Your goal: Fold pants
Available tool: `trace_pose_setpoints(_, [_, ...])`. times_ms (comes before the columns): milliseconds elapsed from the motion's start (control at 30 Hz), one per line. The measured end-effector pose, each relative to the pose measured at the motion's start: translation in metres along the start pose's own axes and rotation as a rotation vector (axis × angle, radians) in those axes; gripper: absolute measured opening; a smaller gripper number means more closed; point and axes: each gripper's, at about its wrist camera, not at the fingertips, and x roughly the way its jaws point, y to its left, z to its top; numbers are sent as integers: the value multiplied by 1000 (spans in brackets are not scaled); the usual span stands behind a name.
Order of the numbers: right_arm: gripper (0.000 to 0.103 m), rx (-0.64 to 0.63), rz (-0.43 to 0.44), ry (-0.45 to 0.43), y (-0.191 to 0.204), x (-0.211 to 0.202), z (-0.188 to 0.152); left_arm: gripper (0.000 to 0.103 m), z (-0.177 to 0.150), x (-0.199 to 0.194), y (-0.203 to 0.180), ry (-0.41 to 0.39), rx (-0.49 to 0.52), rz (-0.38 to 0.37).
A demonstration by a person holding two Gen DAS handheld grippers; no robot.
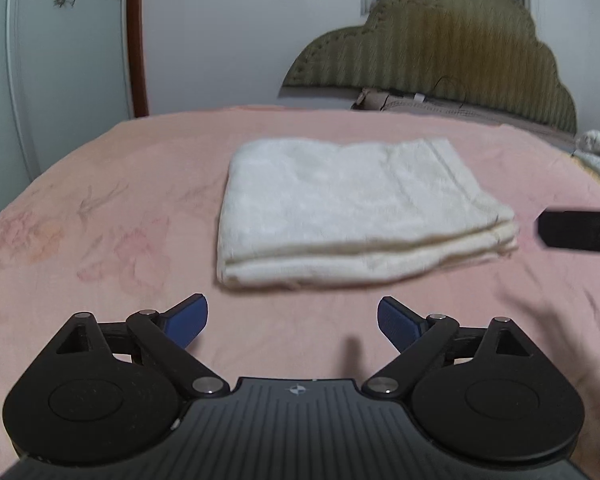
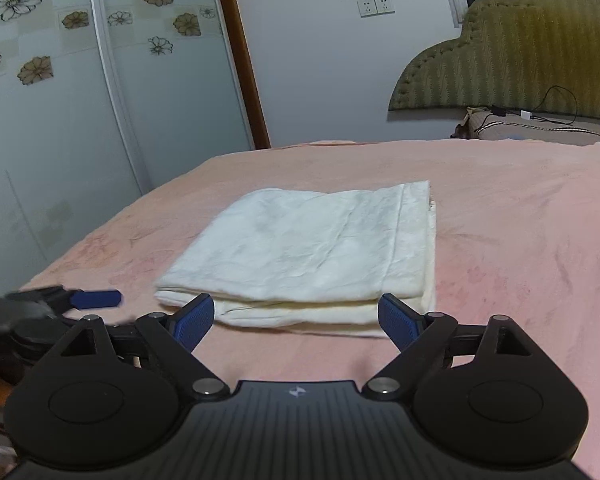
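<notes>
Dim, even indoor light leaves soft shadows on the pink bed (image 1: 140,184), the left wrist view looks blurred, and fisheye distortion bends both views' edges.

Left gripper (image 1: 292,322): black body, ribbed top plate, small star mark.
Right gripper (image 2: 296,322): same black build.
Finger pads (image 2: 194,320): blue, textured.
Pivot pins: silver, 2 round discs each.

Lying folded on the bed (image 1: 100,200): white pants (image 1: 352,208).

Sitting as a flat stacked rectangle on the pink cover, layered edges facing the camera. Hovering just short of it, left gripper (image 1: 292,322) spread wide, holding nothing. Poking in at the right edge, right gripper (image 1: 576,232), blurred.
</notes>
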Motion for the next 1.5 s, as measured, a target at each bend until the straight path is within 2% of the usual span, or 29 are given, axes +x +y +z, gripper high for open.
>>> trace_pose_setpoints(67, [92,26,-22,-12,7,-8,-5,94,-6,0,0,5,-26,15])
trace_pose_setpoints(100, [99,31,-40,-17,11,-11,-9,94,-8,1,1,7,-43,22])
trace_pose_setpoints(167, [103,25,-69,-25,17,-10,-16,94,-10,3,4,17,-72,39])
trace_pose_setpoints(333, [103,9,-150,77,34,1,-31,95,-11,4,8,19,-99,64])
trace_pose_setpoints(433, [103,9,-140,77,45,-5,-29,97,-11,7,8,26,-88,73])
trace_pose_setpoints(567, [103,-44,-111,14,58,-13,-24,98,-14,14,7,50,-61,81])
trace_pose_setpoints(667, [103,-54,-190,56,50,3,-28,103,-18,16,8,51,-62,91])
trace_pose_setpoints(767, [103,-30,-227,98,32,19,-35,103,-19,17,8,55,-63,92])
trace_pose_setpoints(1000, [103,58,-188,116,5,31,-44,103,-20,18,5,61,-43,106])
trace_pose_setpoints(1267, [103,55,-223,166,-1,44,-52,103,-20,19,8,69,-60,98])
trace_pose_setpoints(1500, [103,66,-244,162,-1,38,-50,103,-20,18,8,70,-65,96])
